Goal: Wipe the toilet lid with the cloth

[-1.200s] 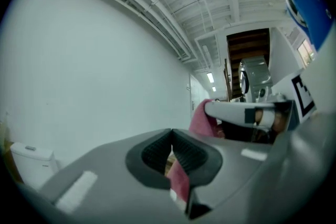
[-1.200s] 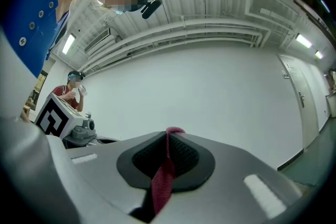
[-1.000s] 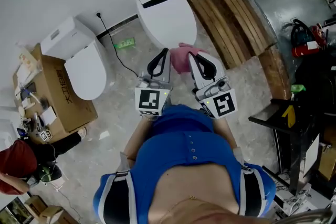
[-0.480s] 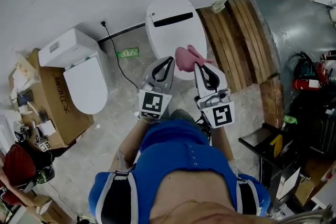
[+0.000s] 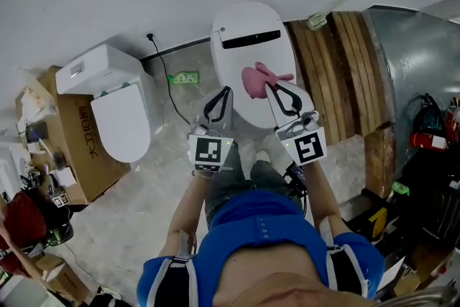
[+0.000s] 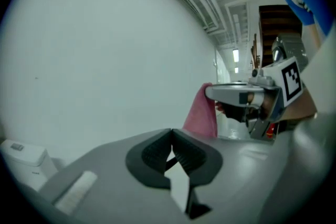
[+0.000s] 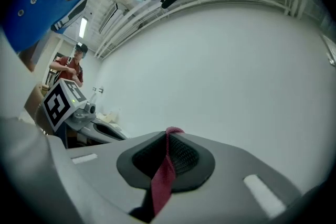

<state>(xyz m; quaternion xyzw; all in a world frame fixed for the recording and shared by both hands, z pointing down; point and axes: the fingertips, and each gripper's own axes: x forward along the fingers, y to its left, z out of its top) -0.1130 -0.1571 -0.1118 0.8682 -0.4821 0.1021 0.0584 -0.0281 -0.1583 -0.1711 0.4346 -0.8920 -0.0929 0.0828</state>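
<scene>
A white toilet with its lid (image 5: 237, 65) down stands against the wall ahead of me. A pink cloth (image 5: 257, 80) hangs over the lid, pinched in my right gripper (image 5: 277, 88), which is shut on it; the right gripper view shows the cloth (image 7: 164, 176) squeezed between the jaws. From the left gripper view the cloth (image 6: 202, 115) dangles off the right gripper. My left gripper (image 5: 222, 91) hovers beside the lid's left edge, jaws shut with nothing in them (image 6: 170, 152).
A second white toilet (image 5: 111, 108) stands to the left beside a cardboard box (image 5: 72, 147). A black cable (image 5: 164, 79) runs down the wall to the floor. Wooden planks (image 5: 345, 68) lie to the right, with dark equipment (image 5: 428, 147) beyond. A person (image 7: 68, 68) stands at left.
Both grippers have advanced toward the wall, so the cloth now hangs over the toilet lid rather than in front of its rim. Both stay shut.
</scene>
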